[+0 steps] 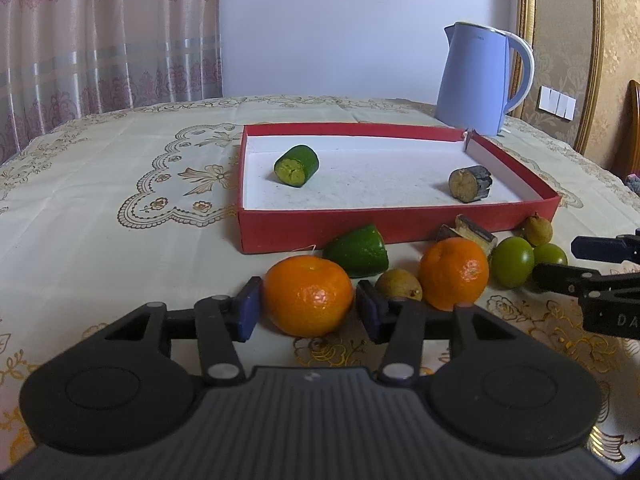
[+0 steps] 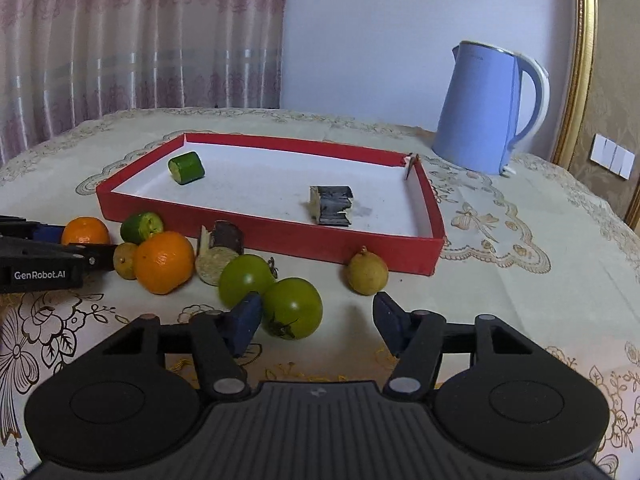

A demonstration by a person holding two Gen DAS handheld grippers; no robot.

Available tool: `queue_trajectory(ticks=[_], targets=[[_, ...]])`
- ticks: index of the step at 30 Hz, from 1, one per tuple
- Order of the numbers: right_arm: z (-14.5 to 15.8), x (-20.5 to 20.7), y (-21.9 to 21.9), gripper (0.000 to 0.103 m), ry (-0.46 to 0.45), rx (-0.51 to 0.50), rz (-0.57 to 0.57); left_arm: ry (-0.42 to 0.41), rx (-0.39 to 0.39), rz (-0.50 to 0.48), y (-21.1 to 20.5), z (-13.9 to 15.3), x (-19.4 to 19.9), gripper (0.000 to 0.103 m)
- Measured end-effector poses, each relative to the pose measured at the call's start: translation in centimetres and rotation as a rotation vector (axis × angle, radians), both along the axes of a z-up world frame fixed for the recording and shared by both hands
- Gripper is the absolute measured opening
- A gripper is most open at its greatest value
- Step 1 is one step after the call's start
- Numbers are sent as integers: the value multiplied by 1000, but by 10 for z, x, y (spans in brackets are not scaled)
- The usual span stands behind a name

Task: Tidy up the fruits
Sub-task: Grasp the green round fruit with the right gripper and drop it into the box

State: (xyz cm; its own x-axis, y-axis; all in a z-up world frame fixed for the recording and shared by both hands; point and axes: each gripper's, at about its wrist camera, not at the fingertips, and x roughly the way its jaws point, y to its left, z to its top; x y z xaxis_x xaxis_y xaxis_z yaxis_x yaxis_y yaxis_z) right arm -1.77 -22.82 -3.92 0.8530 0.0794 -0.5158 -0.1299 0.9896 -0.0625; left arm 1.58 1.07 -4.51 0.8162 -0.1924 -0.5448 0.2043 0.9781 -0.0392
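On the table under a cream tablecloth [image 1: 120, 168] embroidered with gold flowers lies a shallow red cardboard tray [image 1: 312, 228] with a white floor. Inside it rest a short green cut cucumber-like piece [image 1: 297, 165] near the far left corner and a dark, charred-looking cut chunk [image 1: 470, 183] toward the right side, well apart from each other. A pale blue electric kettle [image 1: 476, 80] stands behind the tray's far right corner.

The rest of the fruit lies in a loose cluster on the cloth in front of the tray. The left gripper [image 1: 308, 310] sits low on the table with a round orange tangerine [image 1: 309, 297] between its blue pads; the left pad touches the peel and the right pad lies right against it, so the tongs appear closed on the fruit. Just behind it lies a green wedge-shaped cut piece [image 1: 358, 250], and to its right a small brownish-yellow fruit [image 1: 399, 285], a second orange tangerine [image 1: 454, 274] and a dark-skinned cut piece [image 1: 470, 234].

The right gripper [image 2: 318, 322] holds its tongs partly spread around a round green tomato [image 2: 293, 308]: the left pad touches it, the right pad stands clear. A second green tomato [image 2: 246, 280] sits just behind, and a small yellowish fruit [image 2: 367, 273] lies near the tray's front wall.
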Motion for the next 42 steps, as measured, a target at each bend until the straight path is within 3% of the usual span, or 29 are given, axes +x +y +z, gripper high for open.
queue_trajectory(ticks=[8, 21, 27, 34, 42], targets=[[1, 4, -1, 32, 35, 69, 43, -7, 22, 3, -2, 1, -1, 43], [4, -1, -5, 31, -1, 93, 19, 5, -11, -5, 2, 2, 2, 43], [16, -2, -12, 31, -68, 39, -17, 3, -10, -6, 2, 1, 2, 43], [32, 34, -23, 31, -112, 36, -57, 3, -17, -8, 2, 1, 2, 43], [17, 94, -25, 31, -9, 8, -90, 3, -25, -11, 3, 1, 2, 43]])
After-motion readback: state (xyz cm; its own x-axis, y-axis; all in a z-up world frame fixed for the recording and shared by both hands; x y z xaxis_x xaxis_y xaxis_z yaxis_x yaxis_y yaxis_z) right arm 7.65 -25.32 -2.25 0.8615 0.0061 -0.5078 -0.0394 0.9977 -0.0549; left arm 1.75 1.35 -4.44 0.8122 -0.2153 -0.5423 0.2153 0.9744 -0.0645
